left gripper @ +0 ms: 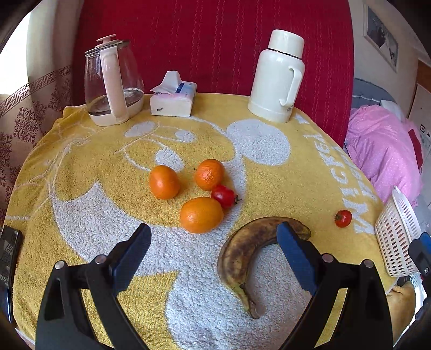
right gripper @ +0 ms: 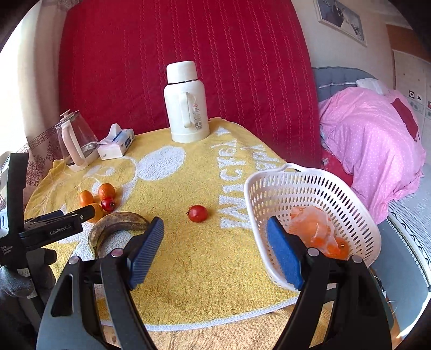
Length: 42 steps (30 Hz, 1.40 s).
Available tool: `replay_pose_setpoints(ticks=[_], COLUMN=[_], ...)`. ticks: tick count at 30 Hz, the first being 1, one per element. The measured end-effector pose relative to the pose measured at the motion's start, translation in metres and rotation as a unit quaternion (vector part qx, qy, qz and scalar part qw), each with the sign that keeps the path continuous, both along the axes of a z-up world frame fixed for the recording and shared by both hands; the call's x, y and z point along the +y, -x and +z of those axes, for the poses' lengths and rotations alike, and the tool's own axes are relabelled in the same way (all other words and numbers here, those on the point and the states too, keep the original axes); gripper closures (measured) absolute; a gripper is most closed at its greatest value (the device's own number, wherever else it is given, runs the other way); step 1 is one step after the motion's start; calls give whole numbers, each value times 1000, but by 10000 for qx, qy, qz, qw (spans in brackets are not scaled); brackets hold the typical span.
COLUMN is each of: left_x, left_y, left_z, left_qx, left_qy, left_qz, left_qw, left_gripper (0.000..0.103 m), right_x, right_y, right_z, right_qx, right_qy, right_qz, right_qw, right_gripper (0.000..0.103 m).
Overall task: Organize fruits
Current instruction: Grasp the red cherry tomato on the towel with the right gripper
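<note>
Left wrist view, yellow towel (left gripper: 80,167) on table, red backdrop (left gripper: 215,40), both grippers wide open, empty

Red striped fabric (right gripper: 188,53) backs the towel-covered table (right gripper: 188,269); pink bedding (right gripper: 377,150) lies right; framed picture (right gripper: 342,18) above.

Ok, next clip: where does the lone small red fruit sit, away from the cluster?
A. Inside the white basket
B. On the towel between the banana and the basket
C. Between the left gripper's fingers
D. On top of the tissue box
B: the red fruit lies alone on the yellow towel, with the banana to one side and the basket to the other, touching neither.
</note>
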State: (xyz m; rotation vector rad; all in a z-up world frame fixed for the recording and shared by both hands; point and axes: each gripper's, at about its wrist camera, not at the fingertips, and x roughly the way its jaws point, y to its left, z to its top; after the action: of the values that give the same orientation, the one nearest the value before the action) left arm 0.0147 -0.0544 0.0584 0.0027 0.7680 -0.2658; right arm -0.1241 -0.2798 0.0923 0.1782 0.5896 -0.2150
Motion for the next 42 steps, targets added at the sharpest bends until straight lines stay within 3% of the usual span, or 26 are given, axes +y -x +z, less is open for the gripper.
replay_pose_setpoints(ticks=[9, 15, 23, 25, 30, 42], left_x=[18, 20, 24, 25, 31, 35], left_y=[-9, -11, -13, -14, -14, -13], left_z=[-10, -16, -22, -23, -24, -23], left_qx=[88, 72, 84, 105, 96, 94], left_qy=[19, 0, 51, 129, 190, 330], left_qz=[181, 225, 240, 248, 273, 236], left_qw=[9998, 9997, 9997, 9996, 9994, 9991], left_gripper=[9, 9, 9, 9, 9, 9], right_x=[30, 30, 30, 29, 23, 6], right_y=[-25, -49, -82, -90, -111, -143], right_z=[-15, -30, -47, -50, -59, -77], right_qx=[331, 618, 935, 957, 1195, 1528], right_qy=[-65, -219, -9, 46, 181, 250], right_qz=[519, 578, 396, 315, 61, -236], right_qw=[9981, 9962, 9948, 9949, 9926, 9877], right_gripper=[23, 23, 24, 26, 45, 65])
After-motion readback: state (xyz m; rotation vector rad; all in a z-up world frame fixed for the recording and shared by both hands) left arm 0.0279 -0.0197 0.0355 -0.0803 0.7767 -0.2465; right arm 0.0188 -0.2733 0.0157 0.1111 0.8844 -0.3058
